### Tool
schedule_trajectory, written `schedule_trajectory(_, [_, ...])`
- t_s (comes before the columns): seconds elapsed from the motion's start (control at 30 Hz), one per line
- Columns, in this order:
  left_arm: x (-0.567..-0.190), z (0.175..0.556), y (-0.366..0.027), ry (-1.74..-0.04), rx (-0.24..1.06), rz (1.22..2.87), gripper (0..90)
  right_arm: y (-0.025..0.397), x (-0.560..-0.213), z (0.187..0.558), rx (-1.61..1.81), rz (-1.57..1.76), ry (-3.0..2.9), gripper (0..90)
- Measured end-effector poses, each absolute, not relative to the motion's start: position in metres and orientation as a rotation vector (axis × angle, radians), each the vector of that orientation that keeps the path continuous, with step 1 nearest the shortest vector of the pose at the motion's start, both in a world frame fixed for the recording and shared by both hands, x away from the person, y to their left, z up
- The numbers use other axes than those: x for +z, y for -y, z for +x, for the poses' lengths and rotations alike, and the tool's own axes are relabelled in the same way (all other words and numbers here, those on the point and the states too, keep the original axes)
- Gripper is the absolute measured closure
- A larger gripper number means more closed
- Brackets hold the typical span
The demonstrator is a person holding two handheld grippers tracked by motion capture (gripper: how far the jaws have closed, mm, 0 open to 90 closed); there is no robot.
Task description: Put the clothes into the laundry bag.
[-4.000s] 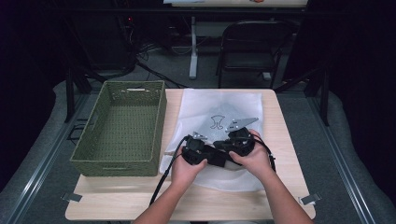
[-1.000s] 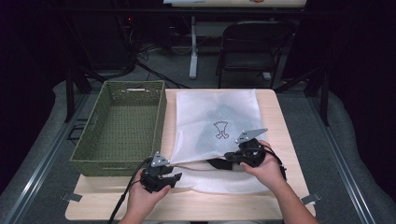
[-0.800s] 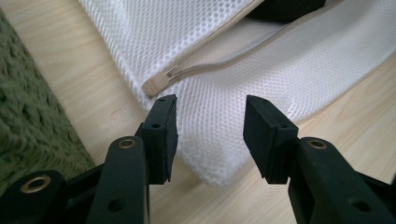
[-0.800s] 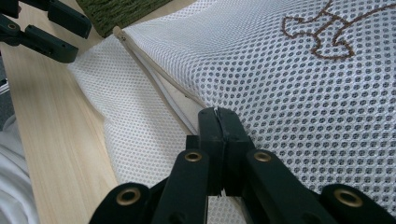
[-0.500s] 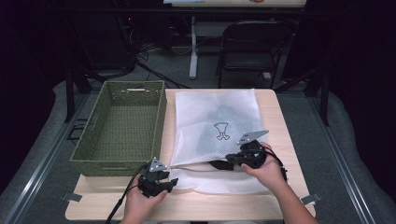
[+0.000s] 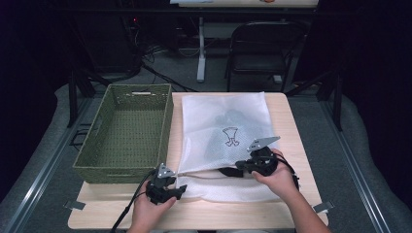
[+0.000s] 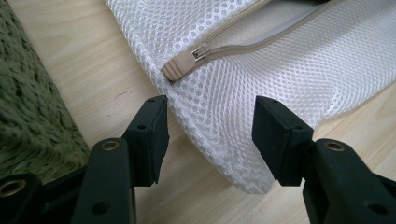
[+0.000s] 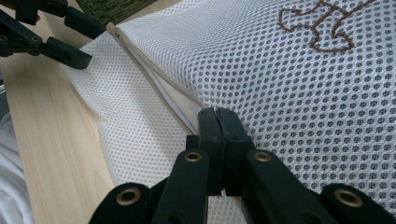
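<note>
A white mesh laundry bag (image 6: 228,126) with a brown embroidered emblem (image 6: 231,137) lies flat on the wooden table (image 6: 291,213), with something dark inside it. Its tan zipper (image 7: 180,68) runs along the near side and the pull sits at the near left corner. My left gripper (image 6: 167,187) is open at that corner, its jaws (image 7: 210,116) straddling the mesh just below the pull. My right gripper (image 6: 252,165) is shut (image 8: 218,116) on the bag's upper layer beside the zipper line (image 8: 154,84), holding that edge slightly raised. The left gripper (image 8: 60,28) is also at the top left of the right gripper view.
A green woven basket (image 6: 126,131) stands on the table's left half, close beside the bag and the left gripper. A strip of bare table runs along the near edge. A folding chair (image 6: 262,43) and a table leg stand beyond the far edge.
Four seconds ago both grippers were together at the bag's near middle. The left one has since moved to the near left corner. Over the last second hardly anything has moved.
</note>
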State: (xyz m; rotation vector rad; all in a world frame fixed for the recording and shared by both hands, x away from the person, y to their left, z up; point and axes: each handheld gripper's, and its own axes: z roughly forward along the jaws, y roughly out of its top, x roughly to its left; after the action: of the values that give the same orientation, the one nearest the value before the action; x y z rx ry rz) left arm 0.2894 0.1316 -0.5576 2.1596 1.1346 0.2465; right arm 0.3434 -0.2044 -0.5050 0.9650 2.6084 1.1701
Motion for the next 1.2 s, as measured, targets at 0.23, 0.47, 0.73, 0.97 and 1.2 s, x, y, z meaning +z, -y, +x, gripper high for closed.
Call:
schedule_trajectory(0.23, [-0.5597, 0.2939, -0.1301, -1.143, 0.211, 2.152, 46.1, 0.2055, -0.5054, 0.343, 1.172, 0.968, -2.607, 89.5])
schedule_trajectory(0.47, [-0.5623, 0.2969, -0.1301, -1.174, 0.216, 2.134, 55.0, 0.203, -0.5099, 0.3428, 1.152, 0.96, -2.618, 89.5])
schedule_trajectory(0.73, [-0.5628, 0.2977, -0.1298, -1.176, 0.221, 2.131, 69.3, 0.2011, -0.5138, 0.3428, 1.13, 0.959, -2.628, 89.5])
schedule_trajectory(0.97, [-0.5627, 0.2985, -0.1278, -1.14, 0.234, 2.153, 79.7, 0.2001, -0.514, 0.3412, 1.123, 0.962, -2.638, 89.5])
schedule_trajectory(1.2, [-0.5595, 0.2989, -0.1294, -1.128, 0.213, 2.145, 89.0, 0.1983, -0.5133, 0.34, 1.115, 0.952, -2.647, 89.5])
